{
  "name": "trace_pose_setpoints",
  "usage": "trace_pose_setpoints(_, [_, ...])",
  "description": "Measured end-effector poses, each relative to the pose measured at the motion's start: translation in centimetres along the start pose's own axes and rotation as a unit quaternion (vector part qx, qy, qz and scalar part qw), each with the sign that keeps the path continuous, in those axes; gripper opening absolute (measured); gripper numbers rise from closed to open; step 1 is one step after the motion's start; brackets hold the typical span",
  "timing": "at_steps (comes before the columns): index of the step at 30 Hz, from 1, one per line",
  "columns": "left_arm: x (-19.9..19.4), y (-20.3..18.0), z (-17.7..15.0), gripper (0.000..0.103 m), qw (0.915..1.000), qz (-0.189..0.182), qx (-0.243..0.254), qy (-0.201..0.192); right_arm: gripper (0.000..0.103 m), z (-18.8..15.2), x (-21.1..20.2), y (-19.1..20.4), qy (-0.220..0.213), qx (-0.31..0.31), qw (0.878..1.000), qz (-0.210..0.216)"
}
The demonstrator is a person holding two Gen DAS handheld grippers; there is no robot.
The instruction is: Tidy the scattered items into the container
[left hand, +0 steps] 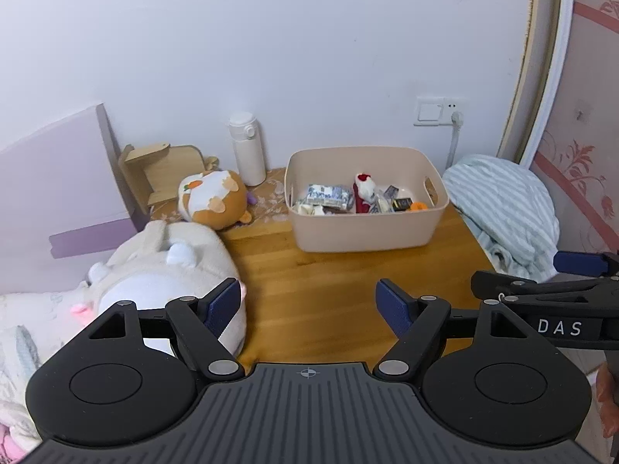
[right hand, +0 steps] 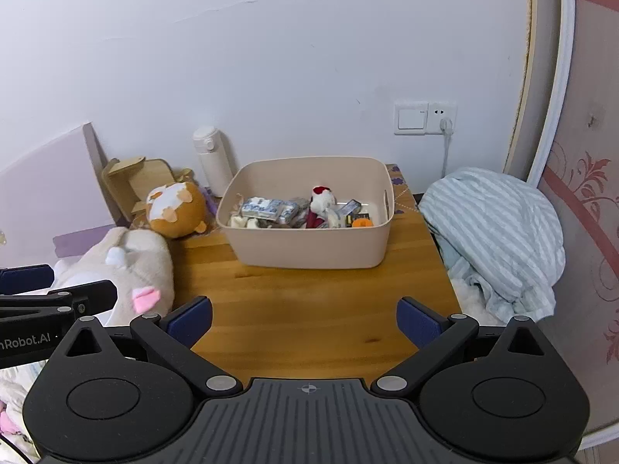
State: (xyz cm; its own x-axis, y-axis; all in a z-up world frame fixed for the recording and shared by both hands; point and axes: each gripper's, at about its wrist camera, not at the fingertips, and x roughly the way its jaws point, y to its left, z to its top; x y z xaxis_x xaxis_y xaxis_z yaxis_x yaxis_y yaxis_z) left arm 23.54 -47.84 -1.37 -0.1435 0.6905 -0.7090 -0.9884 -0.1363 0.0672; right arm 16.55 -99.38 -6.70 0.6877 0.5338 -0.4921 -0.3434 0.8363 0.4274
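A beige plastic bin (left hand: 363,232) (right hand: 309,249) stands on the wooden table (left hand: 309,290) (right hand: 309,309) near the wall. Inside it lie several small items: a blue-and-white packet (left hand: 327,195) (right hand: 271,208), a red-and-white soft toy (left hand: 363,189) (right hand: 321,201) and an orange piece (left hand: 418,206) (right hand: 363,223). My left gripper (left hand: 307,303) hovers open over the table's near part, nothing between its blue pads. My right gripper (right hand: 305,319) is likewise open and empty, well short of the bin. Each gripper's side shows at the edge of the other's view.
A brown-and-white plush (left hand: 212,201) (right hand: 176,208) and a large cream plush (left hand: 166,270) (right hand: 127,270) lie left of the bin. A white bottle (left hand: 247,150) (right hand: 212,162) and a wooden stand (left hand: 162,170) sit by the wall. Striped bedding (left hand: 506,212) (right hand: 499,232) is heaped on the right.
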Motion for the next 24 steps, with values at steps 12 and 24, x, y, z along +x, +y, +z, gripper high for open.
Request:
trace_pose_setpoints(12, [-6.4, 0.3, -3.5, 0.078, 0.997, -0.049, 0.061, 0.003, 0.103, -3.3, -6.1, 1.4, 0.01, 0.014, 1.0, -0.001])
trace_pose_setpoints(24, [-11.3, -1.4, -5.8, 0.078, 0.9948, -0.075, 0.066, -0.02, 0.103, -5.4, -12.2, 0.7, -0.015, 0.003, 1.0, -0.005])
